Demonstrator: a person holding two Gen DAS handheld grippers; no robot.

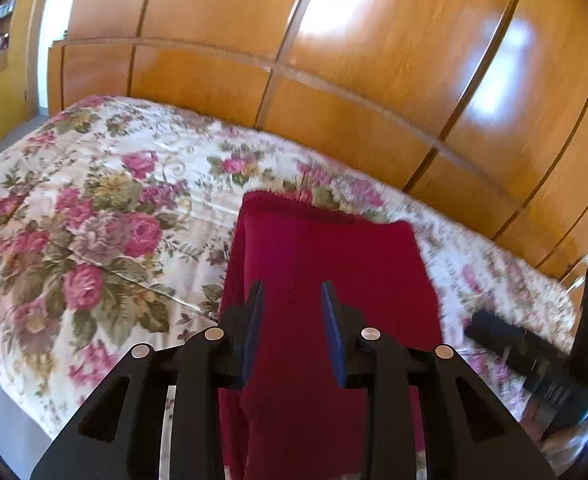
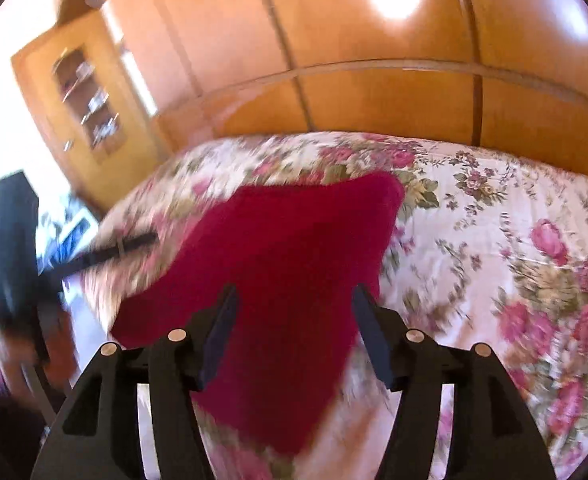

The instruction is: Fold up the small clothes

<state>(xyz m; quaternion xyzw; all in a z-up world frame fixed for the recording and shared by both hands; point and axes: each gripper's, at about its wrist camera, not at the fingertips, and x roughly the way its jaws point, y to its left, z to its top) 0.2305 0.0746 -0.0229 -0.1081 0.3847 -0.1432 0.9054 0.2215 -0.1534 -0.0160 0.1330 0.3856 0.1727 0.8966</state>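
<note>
a home bedroom: ahead of the jaws lies a bed under a floral bedspread [image 1: 94, 216], backed by a glossy wooden wardrobe wall [image 1: 333, 60], with a shelved cabinet [image 2: 86, 96] off to the left.

red cloth [image 1: 325, 252]: soft matt fabric, showing a fuzzy, slightly napped surface, no sheen. bedspread [image 1: 106, 200]: printed floral cloth, looking quilted and lightly puckered, catching a faint satin shine along its creases. wardrobe doors [image 1: 373, 60]: varnished wood, glossy, throwing back bright window glare, grain showing through the lacquer. left gripper [image 1: 293, 304]: black plastic body, matt, smooth; fingers [image 1: 254, 320] wearing dark blue pads that are looking rubbery and dull; round pins reading as brushed metal. right gripper [image 2: 294, 308]: the same matt black plastic with metal pins; its fingers [image 2: 373, 336] carrying dark matt pads. shelf cabinet [image 2: 82, 96]: the same glossy wood, blurring.
</note>
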